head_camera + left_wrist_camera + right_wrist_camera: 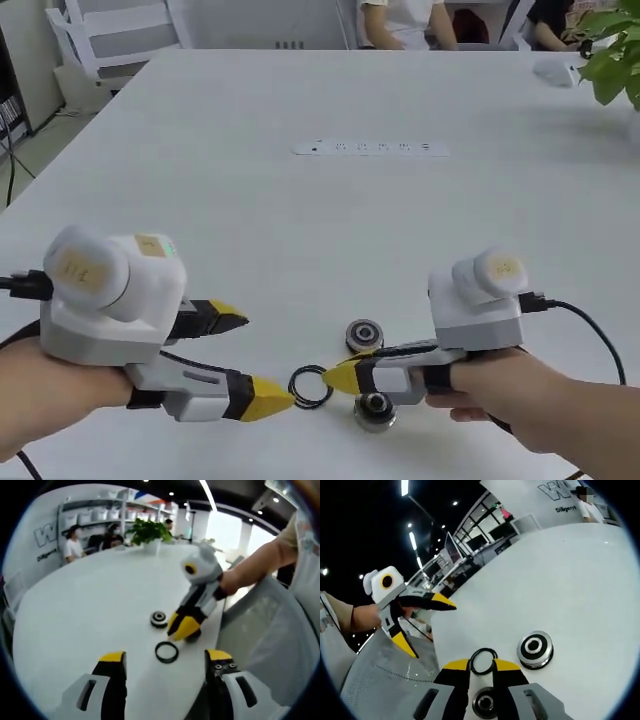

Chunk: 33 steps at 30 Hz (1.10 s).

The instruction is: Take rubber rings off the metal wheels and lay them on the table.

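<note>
A loose black rubber ring (310,386) (166,651) (484,660) lies flat on the white table (330,220). It sits between the tips of both grippers. My left gripper (250,357) (165,656) is open, its yellow tips wide apart and just short of the ring. My right gripper (338,376) (481,665) (180,627) points at the ring from the other side, its jaws close together. A bare metal wheel (375,411) (485,702) is clamped between them, behind the tips. A second wheel (364,335) (159,618) (535,649), with a dark ring on it, stands apart on the table.
A white power strip (370,149) lies mid-table, farther back. A green plant (612,60) stands at the far right corner. People sit at the table's far end, and white chairs (110,30) stand at the back left.
</note>
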{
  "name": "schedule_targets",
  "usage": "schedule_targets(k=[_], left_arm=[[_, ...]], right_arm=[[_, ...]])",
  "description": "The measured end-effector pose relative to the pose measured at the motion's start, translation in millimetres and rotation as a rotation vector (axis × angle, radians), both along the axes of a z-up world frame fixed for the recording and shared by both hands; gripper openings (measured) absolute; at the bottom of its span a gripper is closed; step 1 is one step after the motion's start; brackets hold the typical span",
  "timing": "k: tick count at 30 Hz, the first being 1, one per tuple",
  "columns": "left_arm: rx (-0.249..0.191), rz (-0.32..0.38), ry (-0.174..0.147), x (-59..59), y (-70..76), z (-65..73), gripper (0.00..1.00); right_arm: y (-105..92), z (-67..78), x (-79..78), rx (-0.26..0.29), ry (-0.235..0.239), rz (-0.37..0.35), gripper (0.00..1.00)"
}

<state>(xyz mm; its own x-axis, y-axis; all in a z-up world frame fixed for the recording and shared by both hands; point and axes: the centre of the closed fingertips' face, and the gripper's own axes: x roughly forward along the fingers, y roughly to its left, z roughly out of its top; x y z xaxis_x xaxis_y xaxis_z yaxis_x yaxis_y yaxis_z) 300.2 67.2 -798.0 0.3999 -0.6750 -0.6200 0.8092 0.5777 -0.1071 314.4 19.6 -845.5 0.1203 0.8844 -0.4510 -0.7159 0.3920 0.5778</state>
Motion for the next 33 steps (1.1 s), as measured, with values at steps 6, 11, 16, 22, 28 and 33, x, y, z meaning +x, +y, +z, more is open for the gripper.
schedule_targets(k=[6,11,16,22,28,33], left_arm=[[-0.002,-0.004,0.003,3.1,-3.1,0.9,0.64],[-0.002,-0.014,-0.005,9.1,-6.8,5.8,0.63],[-0.003,-0.021,-0.012,14.8,-11.9,8.0,0.62],[-0.008,-0.015,-0.002,24.9,-16.7,6.1,0.61],[-0.041,0.003,0.02,34.4,-26.1,5.0,0.6],[-0.023,-0.01,0.009,40.7,-28.8,0.8,0.58]], right_arm=[[-4.8,12.7,9.1,0.025,-0.033,-0.028,0.18],[-12.6,21.9,17.8,0.039,-0.071,-0.052,0.2],[-23.3,27.1,25.7,0.037,-0.104,-0.073,0.21],[-39.6,28.9,36.9,0.014,-0.155,-0.101,0.23],[-52.6,22.7,42.5,-0.019,-0.185,-0.111,0.23],[-58.7,16.4,43.9,-0.046,-0.216,-0.105,0.24]])
